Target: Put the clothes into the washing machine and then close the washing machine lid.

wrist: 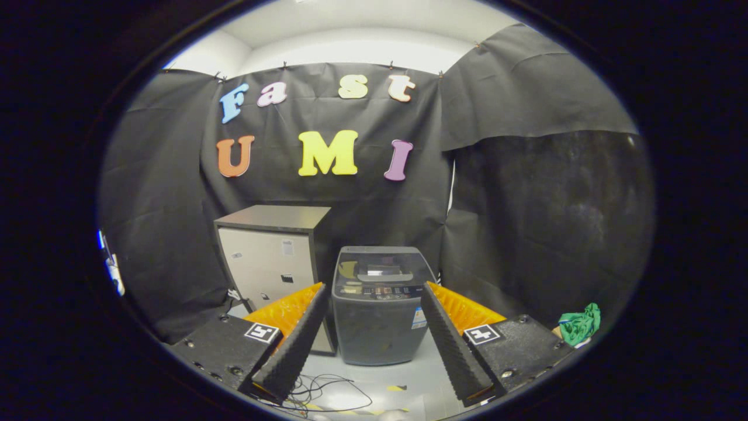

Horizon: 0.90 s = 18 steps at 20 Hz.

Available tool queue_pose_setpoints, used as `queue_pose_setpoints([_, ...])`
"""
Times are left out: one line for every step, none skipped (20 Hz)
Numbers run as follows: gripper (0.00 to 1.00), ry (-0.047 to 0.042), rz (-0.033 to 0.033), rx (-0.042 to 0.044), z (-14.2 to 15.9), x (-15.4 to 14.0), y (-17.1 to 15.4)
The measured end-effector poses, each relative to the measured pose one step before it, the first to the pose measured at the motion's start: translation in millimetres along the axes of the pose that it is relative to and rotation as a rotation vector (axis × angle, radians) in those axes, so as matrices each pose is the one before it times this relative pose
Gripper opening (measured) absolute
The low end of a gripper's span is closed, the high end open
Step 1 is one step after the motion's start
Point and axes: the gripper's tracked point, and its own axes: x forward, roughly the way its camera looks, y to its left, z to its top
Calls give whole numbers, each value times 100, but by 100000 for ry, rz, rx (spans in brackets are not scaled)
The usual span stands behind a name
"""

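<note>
A small grey top-loading washing machine [378, 310] stands on the pale floor straight ahead, beyond my fingers, framed by the gap between them. Its dark lid [380, 263] looks flat on top, with something light showing through it. A bunched green cloth [579, 323] lies off to the right, past my right finger and lower than the machine's top. My gripper [374, 292] is open, its two ribbed black pads wide apart with nothing between them, well short of the machine.
A grey cabinet with a dark top [270, 257] stands just left of the machine, touching or nearly so. Loose black cables [327, 394] lie on the floor in front, near yellow-black tape marks [396, 388]. Black cloth walls close the booth behind and on both sides.
</note>
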Motion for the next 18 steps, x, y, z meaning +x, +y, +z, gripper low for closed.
queue_pose_setpoints([100,-22,-155,-374,17,-35,-49])
queue_pose_setpoints([100,61,-208,-196,-67,20,-137])
queue_pose_setpoints([100,-53,86,180,56,-158,80])
queue_pose_setpoints([100,-8,75,117,140,-128,27])
queue_pose_setpoints([100,-148,35,-65,-5,-119,25])
queue_pose_setpoints([100,-42,-122,-155,71,-57,-10])
queue_pose_setpoints([100,-77,-95,-339,-87,31,-55])
queue_pose_setpoints([100,-130,-46,-34,-63,-91,41])
queue_pose_setpoints([100,-10,-279,258,-31,47,92])
queue_pose_setpoints([100,450,-178,329,-162,1,-9])
queue_pose_setpoints([100,468,-146,378,-309,-197,-49])
queue_pose_setpoints([100,-78,165,293,-14,-82,24])
queue_pose_setpoints([100,-66,-56,-195,72,-62,60])
queue_pose_setpoints([100,77,-333,-471,46,-83,-46])
queue_pose_setpoints([100,-236,30,-76,57,-40,27])
queue_pose_setpoints([100,-49,-40,51,99,-79,136])
queue_pose_setpoints([100,-57,-33,148,-48,-126,-17])
queue_pose_setpoints([100,-60,2,134,30,-134,82])
